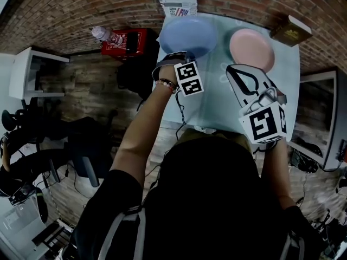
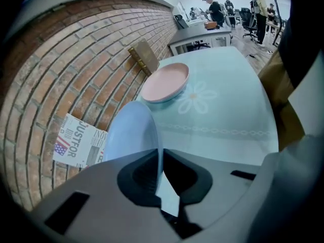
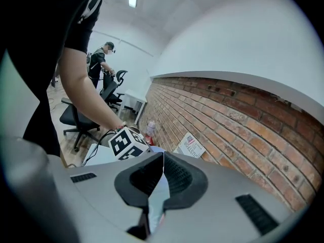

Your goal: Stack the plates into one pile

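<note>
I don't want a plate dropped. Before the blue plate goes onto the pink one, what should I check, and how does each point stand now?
1. Left gripper shut on the rim of the blue plate: ok.
2. Blue plate lifted free of the table: cannot tell.
3. Pink plate lying flat with nothing on it: ok.
4. Table between the two plates bare: ok.
5. Right gripper shut and empty: ok.
6. Brown box apart from the pink plate: ok.
</note>
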The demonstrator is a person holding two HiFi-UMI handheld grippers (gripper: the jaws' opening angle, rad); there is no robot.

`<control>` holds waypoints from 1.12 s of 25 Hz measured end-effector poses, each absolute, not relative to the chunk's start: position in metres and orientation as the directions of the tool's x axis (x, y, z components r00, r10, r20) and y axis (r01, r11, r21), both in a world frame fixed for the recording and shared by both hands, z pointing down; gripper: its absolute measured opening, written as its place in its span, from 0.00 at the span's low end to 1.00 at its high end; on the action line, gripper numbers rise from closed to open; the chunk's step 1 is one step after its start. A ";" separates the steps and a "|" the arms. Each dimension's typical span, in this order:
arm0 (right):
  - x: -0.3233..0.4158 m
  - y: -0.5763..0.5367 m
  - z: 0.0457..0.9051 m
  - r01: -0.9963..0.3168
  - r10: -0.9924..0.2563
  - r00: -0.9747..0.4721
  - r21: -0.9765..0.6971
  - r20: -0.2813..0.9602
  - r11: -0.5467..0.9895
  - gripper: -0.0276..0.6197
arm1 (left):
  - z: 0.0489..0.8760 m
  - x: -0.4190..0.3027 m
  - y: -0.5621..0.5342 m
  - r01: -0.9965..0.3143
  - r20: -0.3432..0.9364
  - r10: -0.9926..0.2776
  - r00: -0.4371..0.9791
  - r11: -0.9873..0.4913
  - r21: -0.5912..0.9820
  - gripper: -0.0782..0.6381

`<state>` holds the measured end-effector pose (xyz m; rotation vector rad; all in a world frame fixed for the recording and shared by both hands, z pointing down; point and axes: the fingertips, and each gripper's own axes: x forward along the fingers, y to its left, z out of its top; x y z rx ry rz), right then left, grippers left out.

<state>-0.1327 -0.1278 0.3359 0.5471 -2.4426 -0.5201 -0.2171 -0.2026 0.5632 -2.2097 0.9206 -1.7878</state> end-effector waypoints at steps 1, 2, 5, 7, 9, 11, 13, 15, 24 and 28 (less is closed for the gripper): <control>-0.134 -0.126 0.335 -0.258 -0.485 -0.753 0.478 0.445 0.840 0.10 | 0.553 -0.216 -0.200 -0.363 0.829 -0.550 0.106 -0.797 -0.483 0.15; -0.136 -0.124 0.333 -0.259 -0.484 -0.757 0.478 0.440 0.839 0.10 | 0.543 -0.215 -0.198 -0.365 0.823 -0.556 0.113 -0.794 -0.486 0.15; -0.138 -0.121 0.331 -0.271 -0.487 -0.763 0.474 0.425 0.838 0.10 | 0.512 -0.211 -0.190 -0.358 0.802 -0.582 0.132 -0.783 -0.509 0.15; -0.139 -0.118 0.331 -0.274 -0.488 -0.767 0.475 0.417 0.836 0.10 | 0.494 -0.208 -0.183 -0.345 0.787 -0.602 0.132 -0.772 -0.533 0.15; -0.140 -0.114 0.330 -0.270 -0.487 -0.770 0.480 0.412 0.835 0.10 | 0.479 -0.208 -0.176 -0.334 0.775 -0.619 0.127 -0.762 -0.554 0.15; -0.142 -0.110 0.329 -0.270 -0.485 -0.773 0.480 0.408 0.834 0.10 | 0.466 -0.208 -0.167 -0.321 0.767 -0.629 0.126 -0.758 -0.568 0.15; -0.144 -0.107 0.329 -0.269 -0.482 -0.777 0.479 0.405 0.836 0.10 | 0.457 -0.209 -0.158 -0.306 0.762 -0.635 0.127 -0.755 -0.579 0.15; -0.146 -0.104 0.329 -0.270 -0.479 -0.781 0.476 0.401 0.837 0.10 | 0.450 -0.209 -0.150 -0.292 0.756 -0.643 0.125 -0.752 -0.591 0.15; -0.151 -0.095 0.324 -0.266 -0.473 -0.793 0.481 0.384 0.835 0.10 | 0.412 -0.207 -0.121 -0.312 0.709 -0.693 0.129 -0.707 -0.635 0.15; -0.150 -0.090 0.329 -0.249 -0.463 -0.789 0.479 0.404 0.842 0.10 | 0.402 -0.201 -0.119 -0.309 0.684 -0.716 0.143 -0.689 -0.656 0.15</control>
